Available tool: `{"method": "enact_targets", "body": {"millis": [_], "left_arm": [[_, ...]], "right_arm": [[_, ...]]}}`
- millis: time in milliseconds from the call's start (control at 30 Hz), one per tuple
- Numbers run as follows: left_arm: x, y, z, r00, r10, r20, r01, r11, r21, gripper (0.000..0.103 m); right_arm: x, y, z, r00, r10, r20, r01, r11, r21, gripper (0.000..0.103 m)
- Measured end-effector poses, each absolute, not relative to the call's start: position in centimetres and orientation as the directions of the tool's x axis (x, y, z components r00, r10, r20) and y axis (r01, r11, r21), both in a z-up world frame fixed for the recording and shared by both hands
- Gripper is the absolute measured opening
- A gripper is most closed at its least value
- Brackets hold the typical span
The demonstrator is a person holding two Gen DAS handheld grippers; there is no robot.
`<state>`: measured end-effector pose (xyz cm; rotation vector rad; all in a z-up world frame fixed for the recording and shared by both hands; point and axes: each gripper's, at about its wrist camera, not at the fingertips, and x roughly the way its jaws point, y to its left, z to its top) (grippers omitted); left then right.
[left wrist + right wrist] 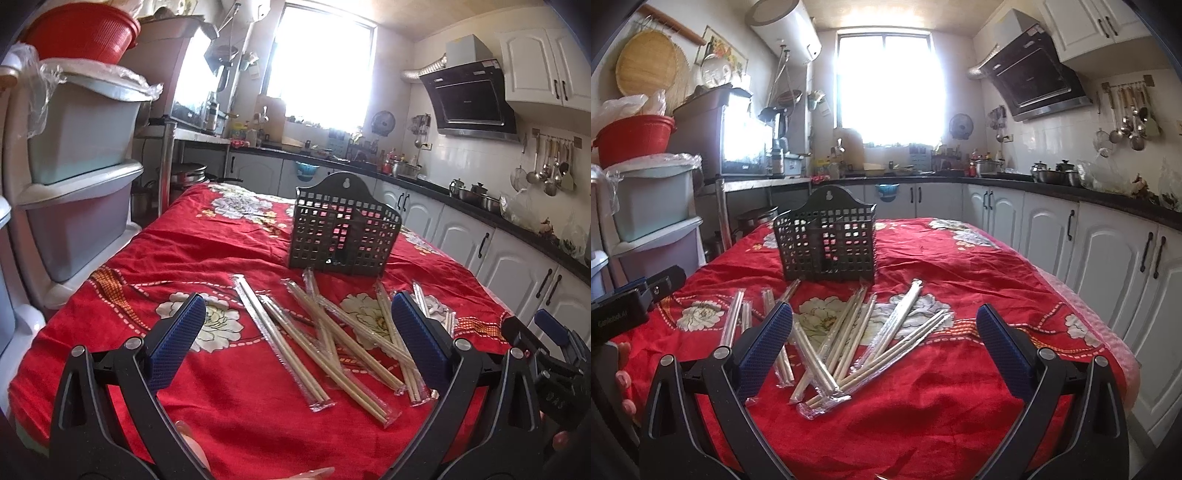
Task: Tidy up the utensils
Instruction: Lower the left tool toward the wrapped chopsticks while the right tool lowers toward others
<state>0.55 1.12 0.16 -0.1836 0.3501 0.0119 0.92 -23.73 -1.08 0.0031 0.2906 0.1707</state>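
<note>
A: Chopsticks (332, 332)?
B: Wrapped, piled loose on the red cloth (229, 413), just in front of the basket (341, 236). Basket upright.
A: Tongs?
B: Left tongs (299, 338) and right tongs (882, 341) both wide apart, empty, short of the pile.

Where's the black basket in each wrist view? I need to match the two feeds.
Left wrist: the basket stands right of centre, beyond the wrapped chopsticks, on the red cloth.
Right wrist: the basket stands left of centre, again beyond the chopsticks.
Shared landmark: the bright window on the far wall behind the basket.
</note>
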Motion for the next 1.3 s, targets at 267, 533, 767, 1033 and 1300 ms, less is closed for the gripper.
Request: {"method": "enact_targets", "body": {"millis": [267,533,767,1033,1300], "left_arm": [[1.5,3.5,0.2,0.924,0.023,-0.381,-0.106,0.975,-0.198,0.093],[3.2,6.3,0.8,0.911,0.023,-0.412,-0.132,0.962,-0.238,0.093],[5.4,8.0,1.6,0.895,0.005,-0.447,-0.131,0.959,-0.251,0.093],[8.9,9.5,1.5,0.841,0.003,-0.54,-0.156,0.959,-0.238,0.093],[12.6,10.7,0.3,0.77,-0.065,-0.635,-0.146,0.951,-0.274,0.093]], "right_arm": [[3.0,-21.8,-0.6,0.91,0.244,-0.335,-0.266,0.964,-0.021,0.097],[5.8,-19.4,0.6,0.872,0.31,-0.379,-0.355,0.934,-0.052,0.097],[9.3,-17.7,0.9,0.804,0.362,-0.472,-0.427,0.904,-0.034,0.097],[13.1,-16.3,0.8,0.754,0.362,-0.549,-0.467,0.882,-0.059,0.097],[15.9,-15.2,0.0,0.704,0.358,-0.613,-0.499,0.864,-0.069,0.097]]}}
